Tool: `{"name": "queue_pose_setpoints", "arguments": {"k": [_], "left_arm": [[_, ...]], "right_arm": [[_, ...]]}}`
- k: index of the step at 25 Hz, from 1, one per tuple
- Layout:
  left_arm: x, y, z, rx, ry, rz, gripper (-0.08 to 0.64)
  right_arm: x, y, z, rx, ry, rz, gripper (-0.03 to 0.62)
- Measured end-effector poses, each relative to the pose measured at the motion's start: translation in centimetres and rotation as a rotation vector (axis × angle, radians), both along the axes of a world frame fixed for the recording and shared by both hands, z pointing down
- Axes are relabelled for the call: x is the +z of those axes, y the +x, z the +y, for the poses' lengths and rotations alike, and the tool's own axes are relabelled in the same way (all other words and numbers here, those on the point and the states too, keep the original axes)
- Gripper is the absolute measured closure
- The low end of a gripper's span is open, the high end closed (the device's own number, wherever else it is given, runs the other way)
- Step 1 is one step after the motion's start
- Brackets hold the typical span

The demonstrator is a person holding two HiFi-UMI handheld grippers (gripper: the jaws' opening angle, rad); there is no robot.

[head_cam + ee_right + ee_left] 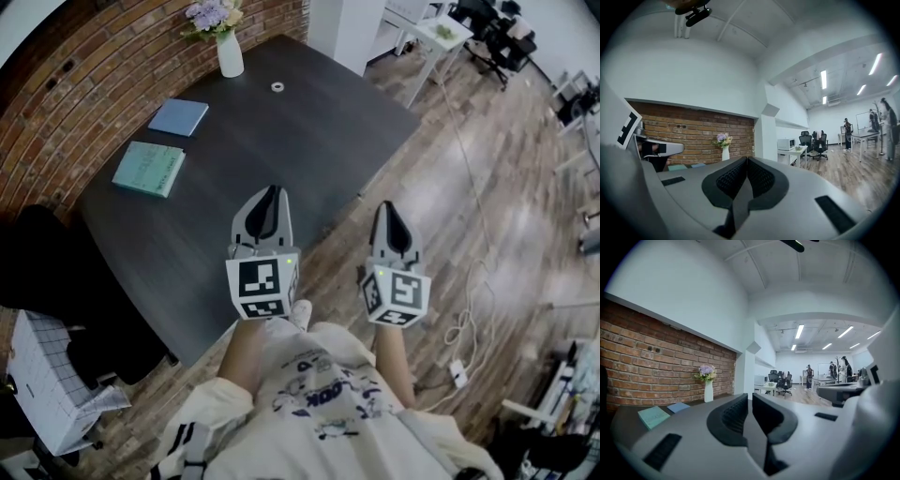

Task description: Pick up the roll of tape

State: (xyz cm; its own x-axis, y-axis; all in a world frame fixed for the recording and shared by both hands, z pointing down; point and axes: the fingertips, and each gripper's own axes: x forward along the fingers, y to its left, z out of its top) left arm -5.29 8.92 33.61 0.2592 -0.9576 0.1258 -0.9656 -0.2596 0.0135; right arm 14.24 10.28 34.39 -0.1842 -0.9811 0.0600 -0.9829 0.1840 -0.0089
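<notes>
Left gripper [272, 192]: jaws together, nothing between them. Right gripper [387, 206]: jaws also together, empty. Both are held out in front of the person, side by side and roughly level. The left one is over the near edge of the desk [281, 141], the right one over the wooden floor [441, 234] just off the desk's corner.

The roll of tape [277, 86] lies flat on the far part of the desk, alone, well apart from both grippers and near the vase [230, 56].

The vase is white, upright at the far desk edge by the brick wall [66, 84], and holds a bunch of pale purple flowers [214, 16].

On the left side of the desk lie a blue book [179, 117] and a teal book [149, 169], flat and near each other but not touching.

A white gridded box [42, 384] stands on the floor at lower left; its contents cannot be made out. A white cable [466, 323] lies loose on the floor to the right.
</notes>
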Motion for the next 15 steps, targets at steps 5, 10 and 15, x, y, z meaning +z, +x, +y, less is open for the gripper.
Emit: {"name": "queue_pose_setpoints", "arguments": {"k": [5, 10, 15], "left_arm": [[0.2, -0.7, -3.5, 0.002, -0.015, 0.012, 0.518], [0.9, -1.0, -6.4, -0.007, -0.037, 0.020, 0.500], [1.8, -0.8, -9.3, -0.028, -0.058, 0.015, 0.474]], "right_arm": [[0.0, -0.5, -3.4, 0.000, -0.015, 0.011, 0.589], [0.5, -0.5, -6.2, -0.008, -0.030, 0.017, 0.589], [1.4, -0.2, -9.2, -0.028, -0.043, 0.023, 0.589]]}}
